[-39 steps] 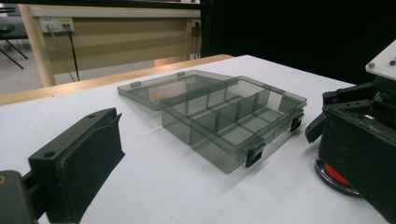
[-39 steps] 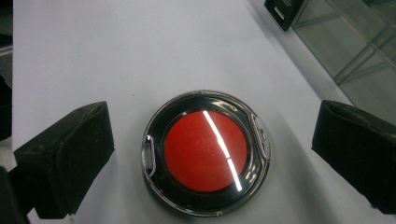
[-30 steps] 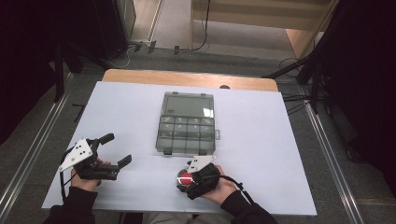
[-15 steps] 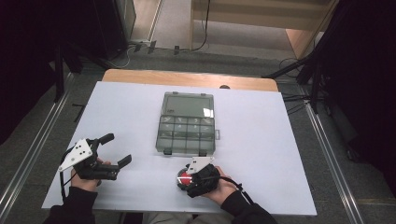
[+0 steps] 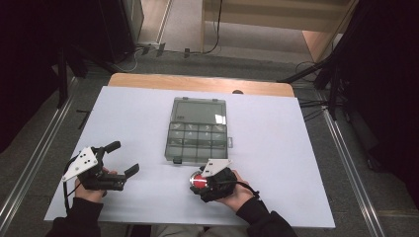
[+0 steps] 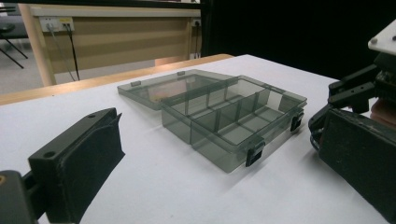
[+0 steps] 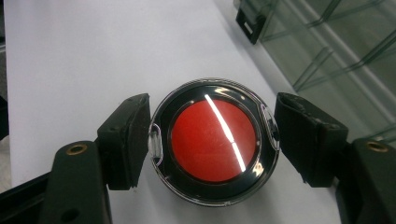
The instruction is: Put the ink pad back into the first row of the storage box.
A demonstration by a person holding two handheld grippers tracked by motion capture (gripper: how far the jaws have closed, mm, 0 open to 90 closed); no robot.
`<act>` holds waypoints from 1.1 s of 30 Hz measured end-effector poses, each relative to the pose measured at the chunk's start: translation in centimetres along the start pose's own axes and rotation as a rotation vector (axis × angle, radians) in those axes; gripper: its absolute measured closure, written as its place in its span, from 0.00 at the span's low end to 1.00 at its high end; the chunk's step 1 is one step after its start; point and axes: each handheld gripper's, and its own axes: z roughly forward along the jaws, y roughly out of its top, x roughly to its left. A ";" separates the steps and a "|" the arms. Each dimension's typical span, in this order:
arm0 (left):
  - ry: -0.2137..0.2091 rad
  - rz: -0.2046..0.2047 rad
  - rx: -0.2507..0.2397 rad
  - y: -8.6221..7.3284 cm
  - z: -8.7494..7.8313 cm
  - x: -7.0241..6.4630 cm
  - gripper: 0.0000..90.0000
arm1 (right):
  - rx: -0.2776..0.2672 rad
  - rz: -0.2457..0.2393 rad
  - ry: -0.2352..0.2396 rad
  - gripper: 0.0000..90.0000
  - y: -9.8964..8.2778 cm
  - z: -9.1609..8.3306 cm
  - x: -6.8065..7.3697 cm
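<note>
The right gripper (image 7: 212,135) pinched a round red-and-black case (image 7: 214,140) between its two jaws, one pad pressing on each side. The case rested on the white table (image 5: 296,163), just in front of the open grey compartment box (image 5: 197,136). The left gripper (image 5: 111,165) lay well apart at the left, its jaws spread wide around nothing.

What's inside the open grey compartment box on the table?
The compartment box has bare dividers; every cell visible through its clear walls looks empty. The far cells' floors are partly hidden behind the dividers.
</note>
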 end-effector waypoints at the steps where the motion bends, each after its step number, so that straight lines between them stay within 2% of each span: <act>1: 0.000 0.000 0.001 0.0 0.0 0.0 0.00 | -0.005 0.001 -0.001 0.34 0.1 -0.1 -0.1; 22: 0.001 -0.001 0.004 0.0 0.1 0.0 0.00 | -0.102 0.051 -0.023 0.35 2.4 -2.2 -2.6; 33: 0.001 -0.002 0.005 0.0 0.0 0.0 0.00 | -0.091 0.053 -0.026 0.35 3.5 -2.1 -3.8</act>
